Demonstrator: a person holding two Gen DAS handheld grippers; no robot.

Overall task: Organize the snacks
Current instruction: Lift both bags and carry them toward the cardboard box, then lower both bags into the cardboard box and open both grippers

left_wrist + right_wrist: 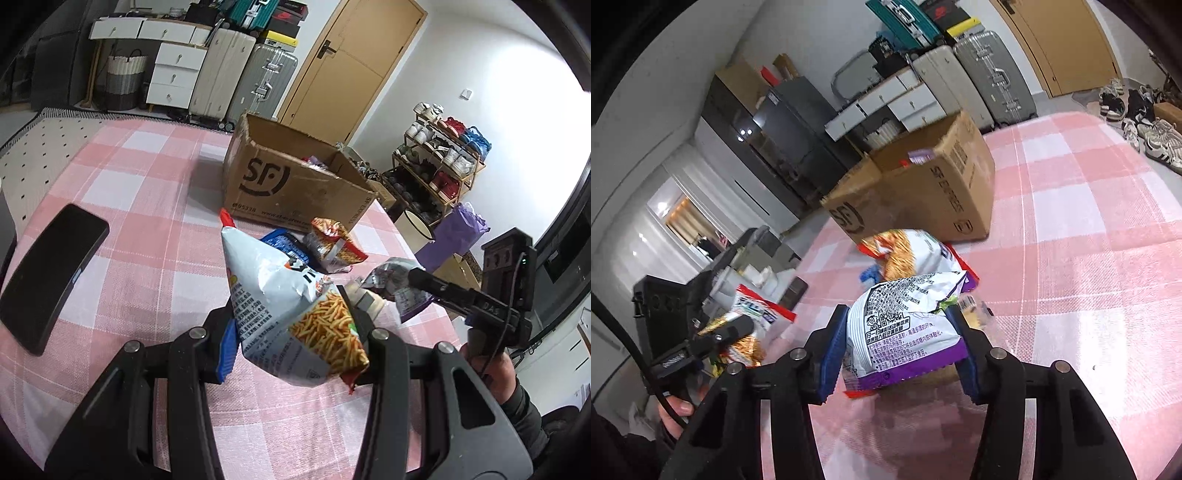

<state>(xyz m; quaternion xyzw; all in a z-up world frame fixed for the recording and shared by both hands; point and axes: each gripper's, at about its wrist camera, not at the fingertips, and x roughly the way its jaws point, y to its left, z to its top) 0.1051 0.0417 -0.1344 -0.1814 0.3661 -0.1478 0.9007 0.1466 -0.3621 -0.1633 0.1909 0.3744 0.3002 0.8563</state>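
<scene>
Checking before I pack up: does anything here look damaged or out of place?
The cardboard box has a torn, ragged top edge at its near corner. A black phone lies on the checked cloth among the snacks, though it is not one.

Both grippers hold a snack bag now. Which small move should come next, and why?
Probably carry the left gripper and its fries bag forward to above the cardboard box. The box is open, already holds packets, and stands just behind the loose bags; the right gripper with the purple bag can follow.
</scene>
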